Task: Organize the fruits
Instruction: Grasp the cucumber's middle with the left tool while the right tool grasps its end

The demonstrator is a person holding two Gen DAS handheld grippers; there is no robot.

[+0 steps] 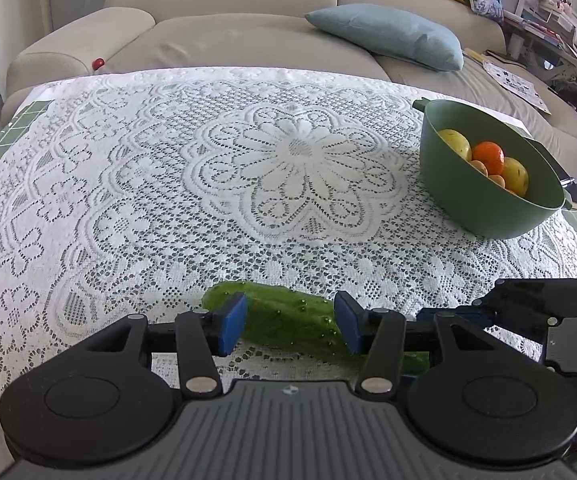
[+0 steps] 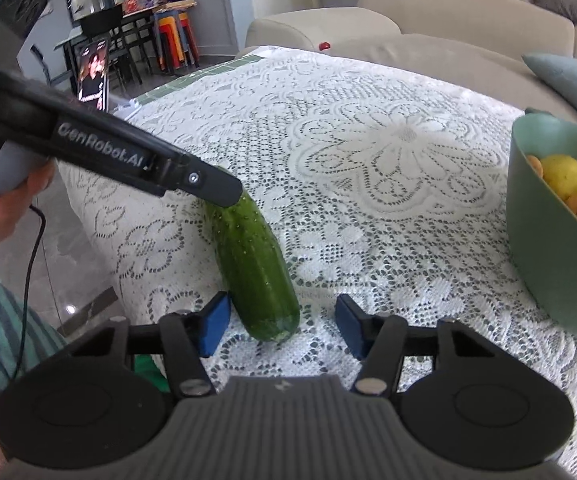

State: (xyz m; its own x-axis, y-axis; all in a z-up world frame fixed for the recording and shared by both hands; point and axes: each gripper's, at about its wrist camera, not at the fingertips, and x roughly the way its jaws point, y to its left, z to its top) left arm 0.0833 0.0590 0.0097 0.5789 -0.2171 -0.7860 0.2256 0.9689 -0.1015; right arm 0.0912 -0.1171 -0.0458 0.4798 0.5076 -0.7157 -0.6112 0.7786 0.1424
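Room: beige sofa [image 1: 224, 36] behind | Surface: desk under white lace cloth [image 1: 128, 184] | Green bowl [image 1: 484, 200] of fruit, right | Cucumber [image 2: 248, 256] flat, long axis crosswise | Left tongs [image 1: 290, 322] straddle it, contact unclear | Right tongs [image 2: 280, 326] open at its near end

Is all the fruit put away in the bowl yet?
Mostly. The green bowl already holds a lemon, an orange and more fruit. Only the cucumber lies on the lace cloth. The left gripper straddles one end, the right gripper the other; neither has lifted it.
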